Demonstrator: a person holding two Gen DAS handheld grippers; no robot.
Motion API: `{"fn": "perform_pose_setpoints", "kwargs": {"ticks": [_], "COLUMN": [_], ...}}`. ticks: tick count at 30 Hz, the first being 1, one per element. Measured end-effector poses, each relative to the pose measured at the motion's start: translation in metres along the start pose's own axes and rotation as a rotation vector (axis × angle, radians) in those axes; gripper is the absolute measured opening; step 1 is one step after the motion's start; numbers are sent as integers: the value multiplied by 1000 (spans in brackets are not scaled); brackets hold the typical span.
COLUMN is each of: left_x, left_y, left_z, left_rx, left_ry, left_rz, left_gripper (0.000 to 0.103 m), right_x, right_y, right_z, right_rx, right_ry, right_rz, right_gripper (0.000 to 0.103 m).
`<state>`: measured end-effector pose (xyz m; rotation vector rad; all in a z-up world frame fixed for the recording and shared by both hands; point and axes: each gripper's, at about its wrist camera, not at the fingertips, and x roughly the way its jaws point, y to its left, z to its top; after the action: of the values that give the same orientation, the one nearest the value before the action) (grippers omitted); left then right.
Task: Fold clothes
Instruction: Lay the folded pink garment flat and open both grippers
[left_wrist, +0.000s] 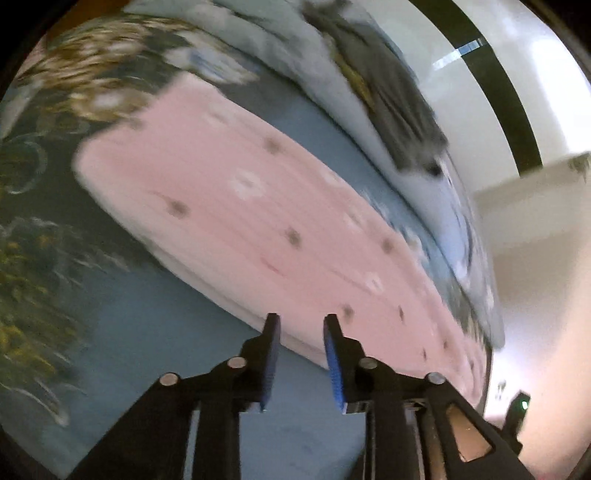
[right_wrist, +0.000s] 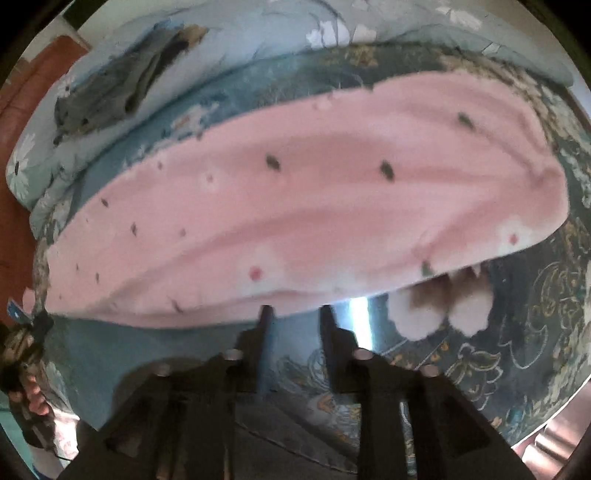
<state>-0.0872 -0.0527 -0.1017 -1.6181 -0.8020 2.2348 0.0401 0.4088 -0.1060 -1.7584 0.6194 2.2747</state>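
A pink garment (left_wrist: 258, 221) with small dark and white flower prints lies flat in a long folded strip on the blue floral bedsheet (left_wrist: 166, 332). It also shows in the right wrist view (right_wrist: 295, 214). My left gripper (left_wrist: 301, 325) is open and empty, its tips just at the garment's near edge. My right gripper (right_wrist: 295, 314) is open and empty, its tips at the garment's near edge too. A grey garment (left_wrist: 399, 99) lies on the light blue quilt beyond; it also shows in the right wrist view (right_wrist: 122, 92).
A bunched light blue floral quilt (left_wrist: 424, 177) lies along the far side of the bed. The left view is motion-blurred. A white wall with a dark vertical band (left_wrist: 498, 92) stands behind. A person's hand (right_wrist: 33, 395) shows at lower left in the right view.
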Motion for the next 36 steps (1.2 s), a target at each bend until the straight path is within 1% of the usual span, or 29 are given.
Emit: {"fn": "perform_pose_setpoints", "kwargs": {"ticks": [2,5,7,9,11,14,18,21,25,28,30,33,34,36], "left_x": [9,9,5,3,-1,-4,2,10,22,33,36,35,33,28], "left_y": [-20,-35,-38,-40,-38,-35,-35,-33,-31,-35,-36,-32,-28,-21], "left_z": [-8,-18,-23,-26,-27,-26,-28,-30,-33,-36,-38,-39,-39,-37], "left_rx": [47,77,87,94,90,77,76,74,57,66,76,75,69,55], "left_ry": [35,55,57,58,53,49,66,84,114,141,154,160,157,148], "left_rz": [8,19,39,61,78,94,101,108,93,74,71,64,60,51], "left_gripper": [32,34,35,35,36,38,40,42,42,42,42,42,42,42], "right_x": [10,26,33,33,29,26,37,37,35,42,49,59,62,62], "right_y": [2,14,23,30,35,35,33,37,58,84,103,124,129,129], "right_z": [-2,0,4,12,25,49,69,72,65,59,57,61,64,74], "right_rx": [-33,-104,-139,-155,-158,-128,-103,-106,-170,-251,-318,-395,-408,-368], "right_ry": [11,42,48,30,-9,-35,-2,10,53,103,121,136,141,152], "right_rz": [-8,-37,-37,-16,-7,20,19,23,99,121,83,-14,-41,-48], "right_gripper": [30,30,30,30,30,30,30,30,30,30,30,30,30,30]}}
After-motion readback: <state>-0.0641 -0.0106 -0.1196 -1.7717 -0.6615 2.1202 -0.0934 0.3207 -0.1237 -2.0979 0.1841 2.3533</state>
